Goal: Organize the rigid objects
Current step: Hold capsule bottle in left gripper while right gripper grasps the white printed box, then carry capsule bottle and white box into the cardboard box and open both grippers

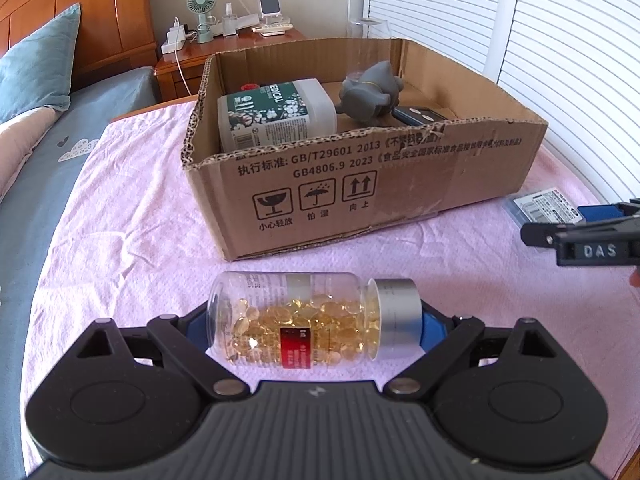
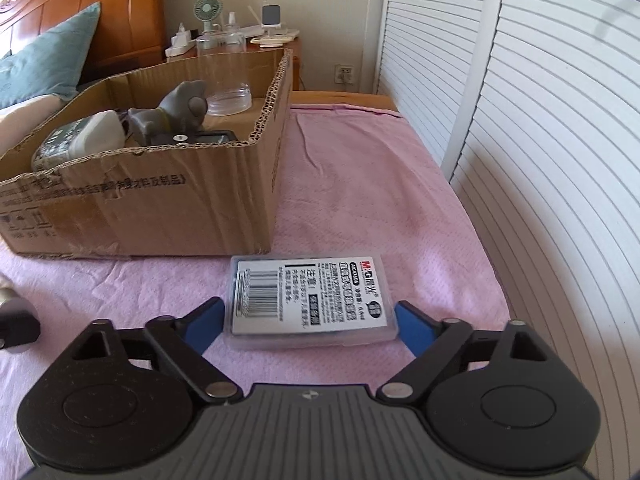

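Note:
A clear bottle of yellow capsules (image 1: 304,320) with a silver cap lies on its side on the pink cloth (image 1: 132,220). My left gripper (image 1: 316,326) is open, with one blue finger at each end of the bottle. A flat clear plastic case with a white label (image 2: 310,300) lies on the cloth (image 2: 360,200). My right gripper (image 2: 310,320) is open with its blue fingers on either side of the case, apart from it. An open cardboard box (image 1: 360,184) behind holds a white bottle (image 1: 276,114), a grey toy (image 1: 370,94) and a dark remote (image 1: 418,114).
A clear glass (image 2: 226,80) stands in the box's far corner. The box (image 2: 160,196) is to the left in the right wrist view. White louvred doors (image 2: 540,120) run along the right. A bedside table (image 1: 228,46) with a fan stands behind, and blue bedding (image 1: 48,152) is on the left.

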